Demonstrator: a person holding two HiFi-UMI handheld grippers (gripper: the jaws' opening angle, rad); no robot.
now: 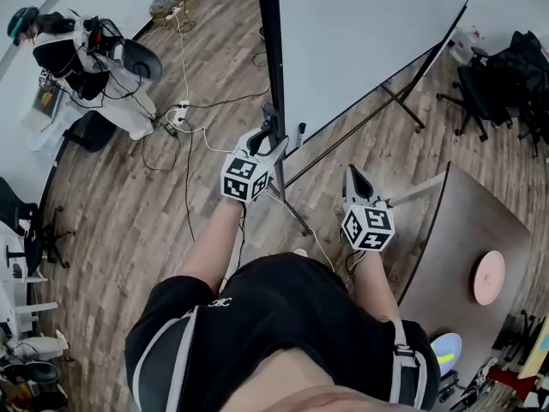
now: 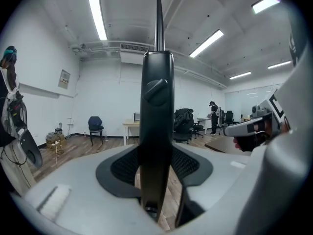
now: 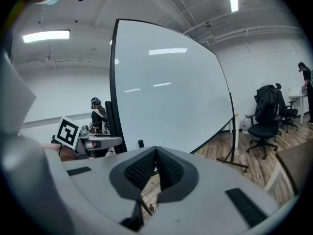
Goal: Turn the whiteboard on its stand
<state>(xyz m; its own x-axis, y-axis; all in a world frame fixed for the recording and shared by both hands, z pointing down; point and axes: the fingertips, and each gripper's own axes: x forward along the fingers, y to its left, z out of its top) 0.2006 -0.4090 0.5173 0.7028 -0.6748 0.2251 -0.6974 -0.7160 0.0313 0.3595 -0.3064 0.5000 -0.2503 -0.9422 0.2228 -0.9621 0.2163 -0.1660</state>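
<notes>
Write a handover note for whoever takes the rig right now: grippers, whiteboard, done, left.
Left gripper: open, jaws either side of the whiteboard's black side post, pads not pressing on it.
Right gripper: shut, empty, clear of the board, facing its white face.
Whiteboard: upright on its stand, near edge at the left gripper.
Done: left gripper placed at the post; how far the board is turned cannot be told.
Left: probably close on the post and swing the board round.

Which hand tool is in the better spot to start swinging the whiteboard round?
Probably left. The left gripper has its open jaws astride the black side frame of the whiteboard; the right gripper is shut and hangs clear of it.
</notes>
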